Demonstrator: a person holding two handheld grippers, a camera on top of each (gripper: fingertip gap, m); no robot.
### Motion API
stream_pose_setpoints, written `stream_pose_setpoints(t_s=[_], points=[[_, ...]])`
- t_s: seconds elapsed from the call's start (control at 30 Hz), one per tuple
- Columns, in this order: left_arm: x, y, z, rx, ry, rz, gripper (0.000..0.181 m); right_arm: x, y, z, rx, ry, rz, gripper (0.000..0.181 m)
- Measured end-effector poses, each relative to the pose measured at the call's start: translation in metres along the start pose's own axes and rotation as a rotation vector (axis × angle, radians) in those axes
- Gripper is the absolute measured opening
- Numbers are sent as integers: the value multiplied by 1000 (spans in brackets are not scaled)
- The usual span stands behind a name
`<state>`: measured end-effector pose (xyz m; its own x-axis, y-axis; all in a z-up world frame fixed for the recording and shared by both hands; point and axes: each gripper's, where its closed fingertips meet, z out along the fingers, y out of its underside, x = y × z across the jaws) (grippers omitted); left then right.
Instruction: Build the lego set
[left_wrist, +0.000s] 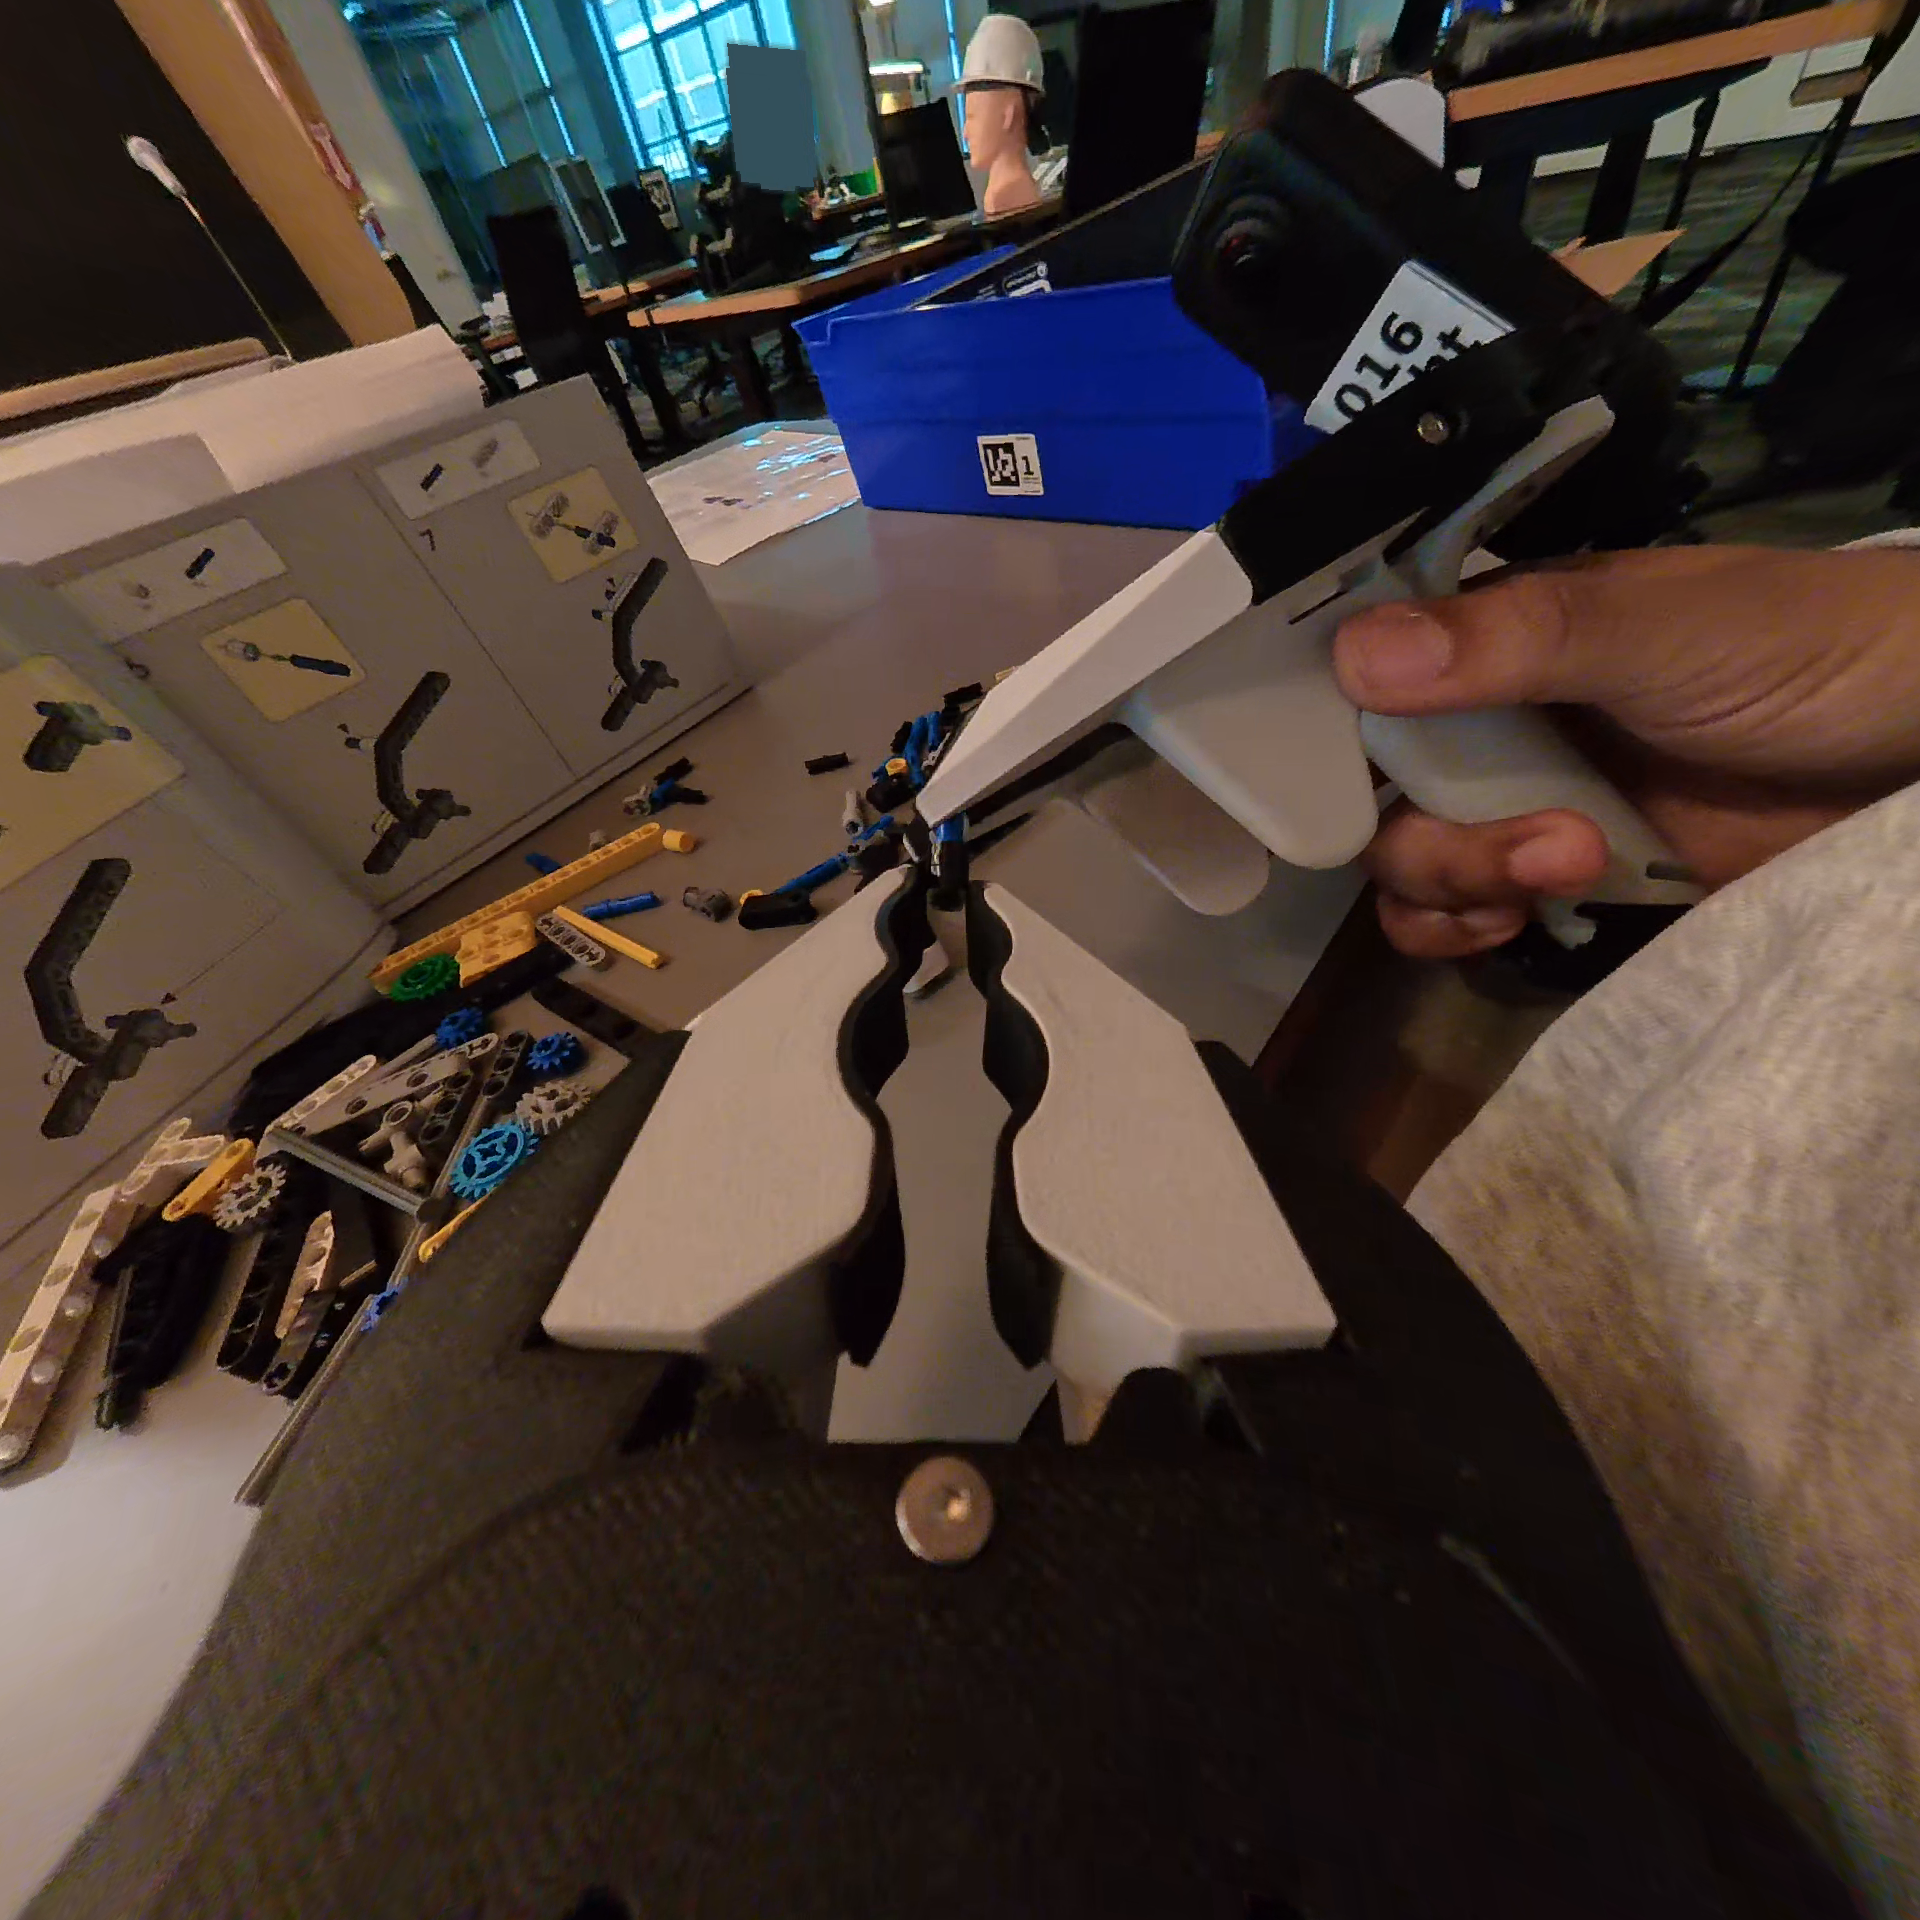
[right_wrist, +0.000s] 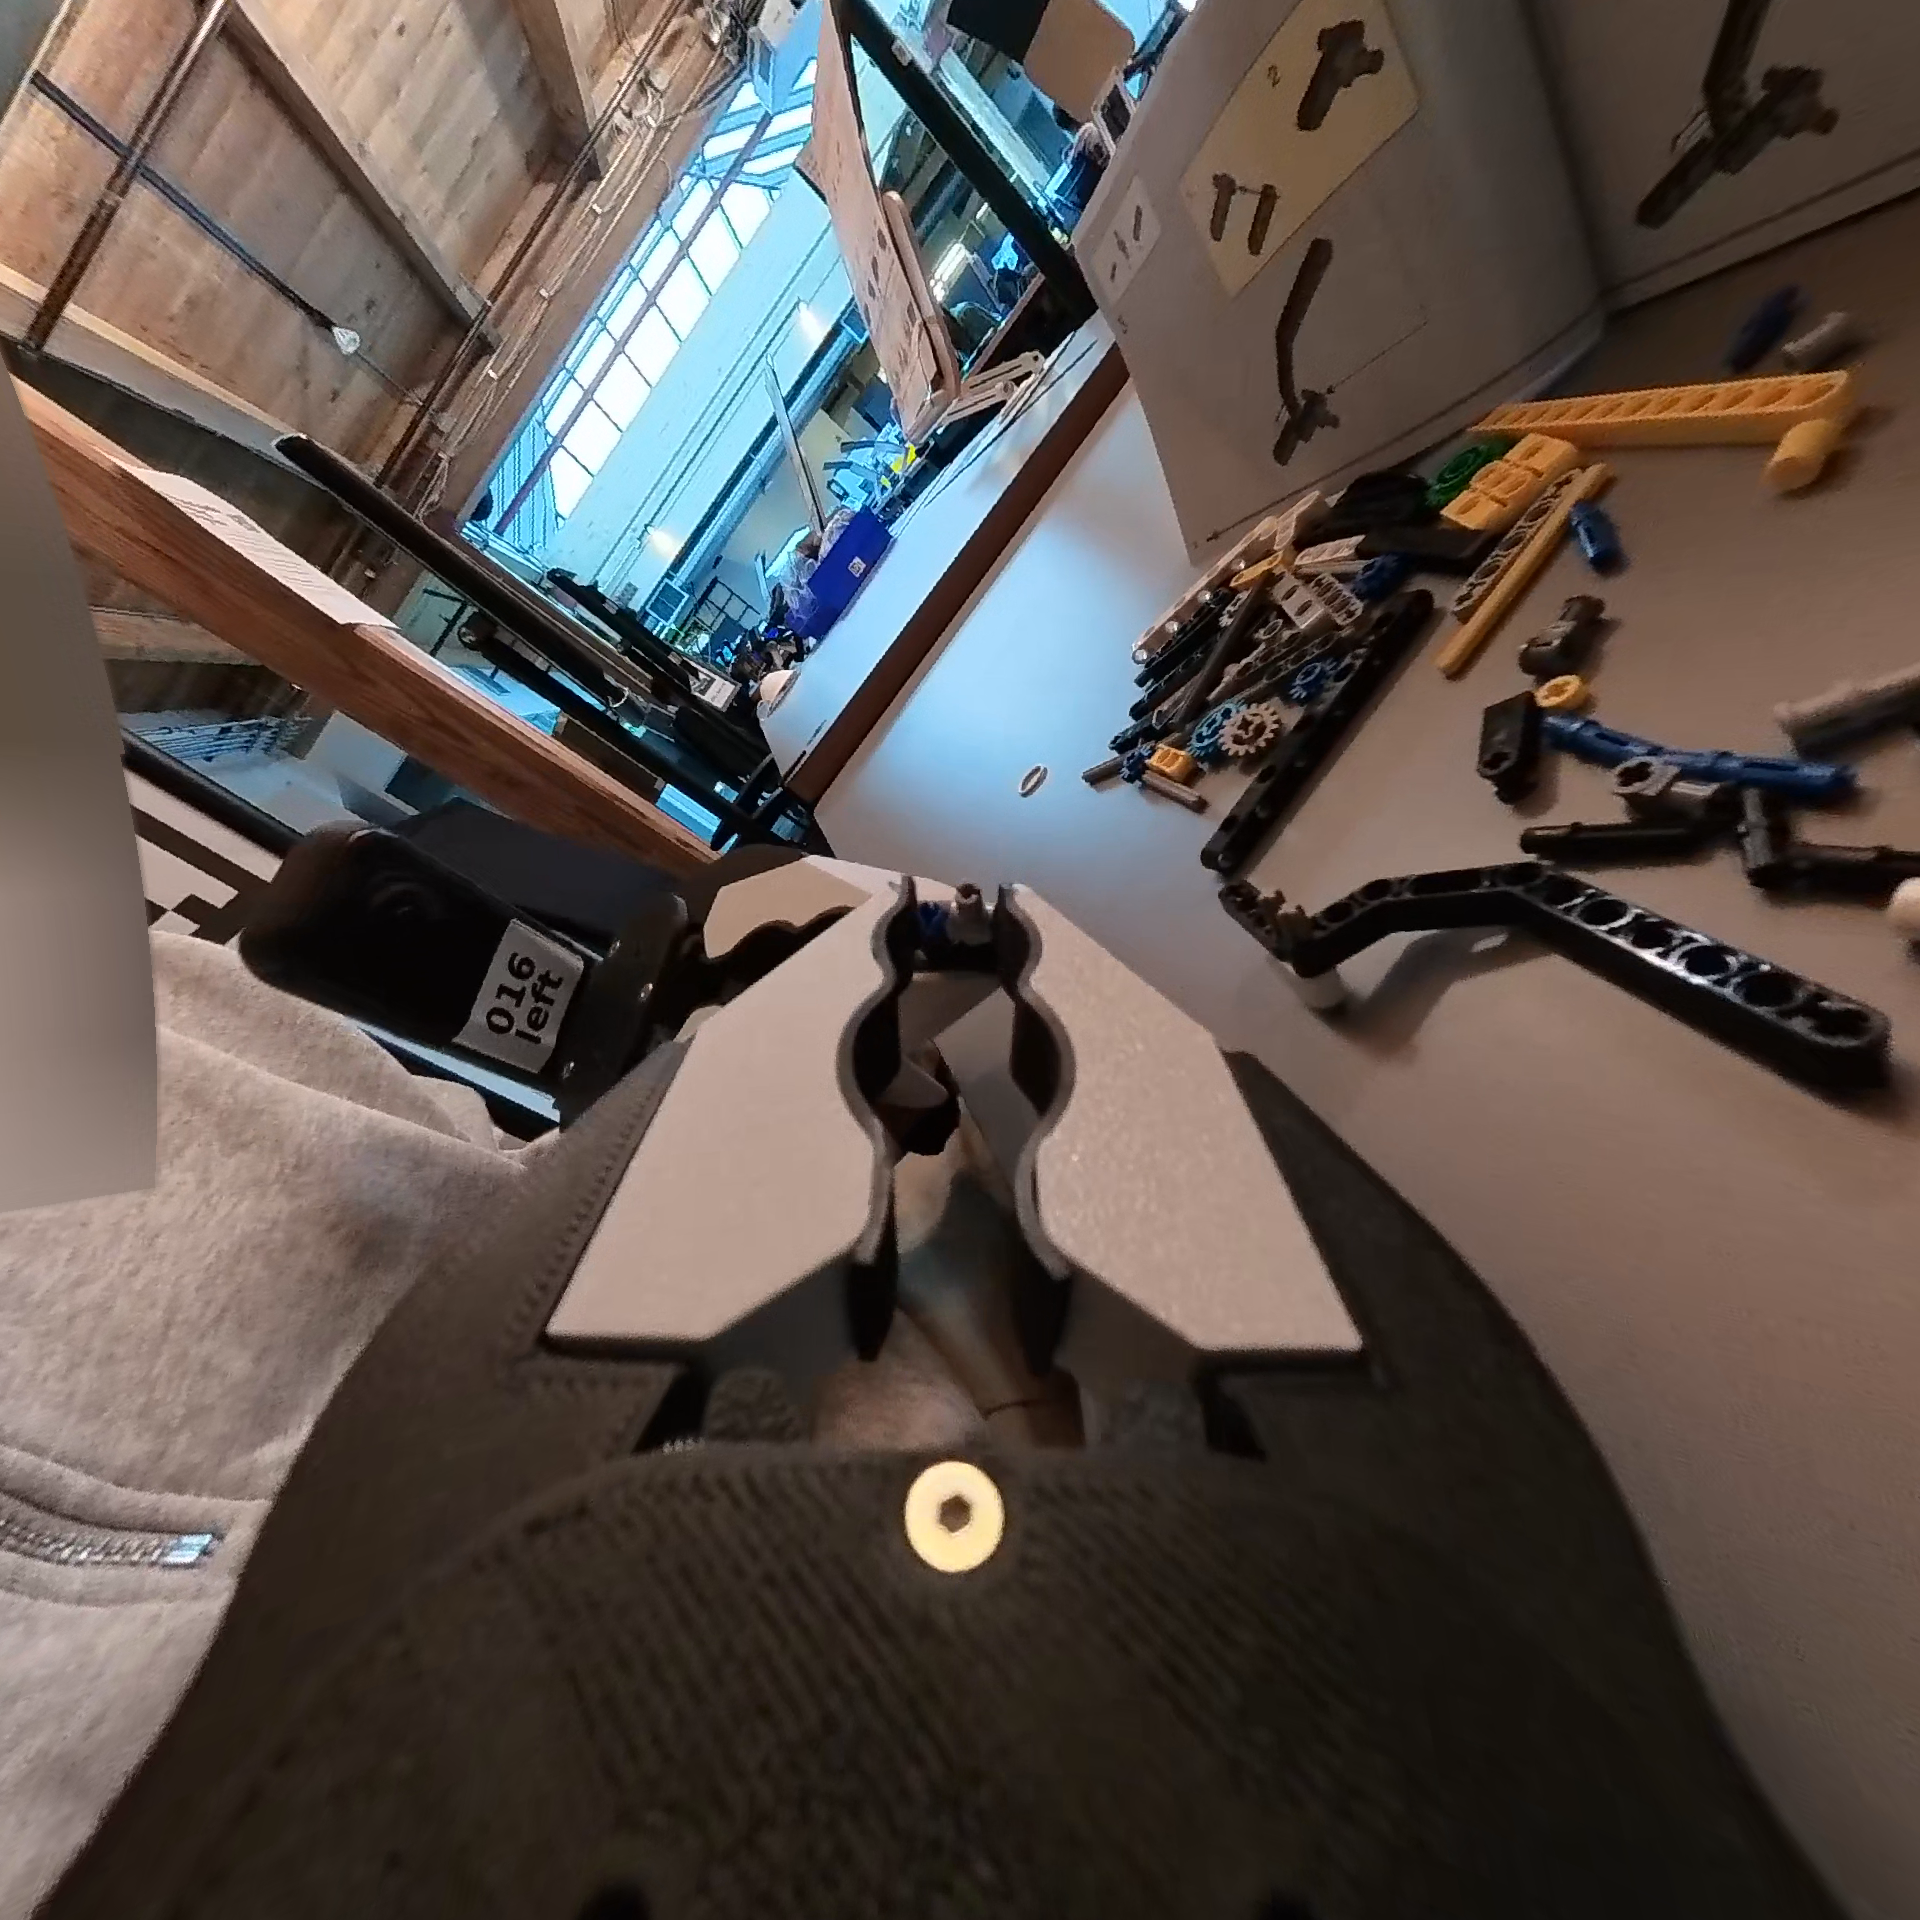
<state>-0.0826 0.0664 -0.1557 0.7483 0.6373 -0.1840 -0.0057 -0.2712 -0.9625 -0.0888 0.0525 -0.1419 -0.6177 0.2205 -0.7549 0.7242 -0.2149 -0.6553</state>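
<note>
Left wrist view shows my left gripper (left_wrist: 940, 894) and right gripper (left_wrist: 935, 821) with jaws pinched together on one small blue-and-black pin piece (left_wrist: 948, 854) above the counter (left_wrist: 831, 623). Most loose lego parts (right_wrist: 1278, 665) lie unassembled; only a black bent beam (right_wrist: 1538, 935) looks started.

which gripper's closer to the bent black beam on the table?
Right. The right gripper hovers just beside the bent black beam; the left gripper meets it tip to tip from the side away from the beam.
</note>
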Motion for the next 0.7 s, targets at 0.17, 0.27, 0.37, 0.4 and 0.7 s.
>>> stream_pose_setpoints(t_s=[0.17, 0.27, 0.37, 0.4, 0.7], points=[[1, -1, 0, 10, 5, -12, 6, -1, 0, 0, 1, -22, 16, 13], [1, -3, -1, 20, 16, -38, 6, -3, 0, 0, 1, -36, 14, 13], [1, -3, -2, 20, 16, -39, 6, -3, 0, 0, -5, -37, 2, 13], [1, -3, -2, 22, 16, -39, 6, -3, 0, 0, -5, -38, 1, 13], [-1, -9, -3, 76, 80, -210, 23, -4, -8, -5, 31, -37, -36, 13]])
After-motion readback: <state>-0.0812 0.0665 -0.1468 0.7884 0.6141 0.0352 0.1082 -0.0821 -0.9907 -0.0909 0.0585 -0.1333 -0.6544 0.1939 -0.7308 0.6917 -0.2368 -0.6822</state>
